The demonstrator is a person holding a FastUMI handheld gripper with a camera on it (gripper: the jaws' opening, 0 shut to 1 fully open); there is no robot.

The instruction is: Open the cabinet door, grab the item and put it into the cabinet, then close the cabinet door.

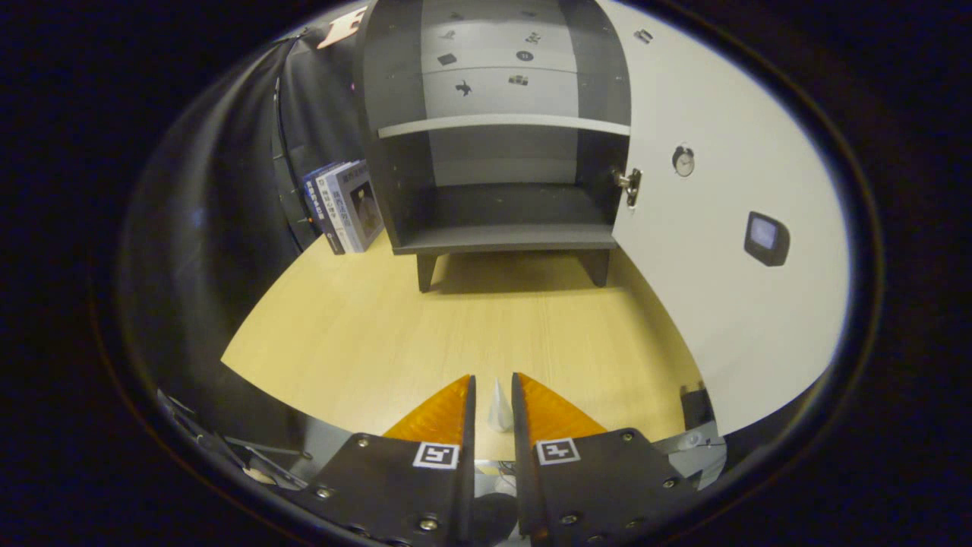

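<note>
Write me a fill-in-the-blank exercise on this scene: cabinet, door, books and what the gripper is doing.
1. The cabinet door stands ____.
2. The books lean beside the cabinet on the side ____ the door's hinge.
3. A small white cone-shaped item sits ____ the fingers of the gripper.
4. The cabinet's lower compartment, under the shelf, is ____.

Missing words: open; opposite; between; empty

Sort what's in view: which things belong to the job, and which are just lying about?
Job: cabinet, open, lower shelf bare; its door, swung wide; small white item between the tool's near-closed fingers.

Lying about: books left of the cabinet; wooden table.
</note>
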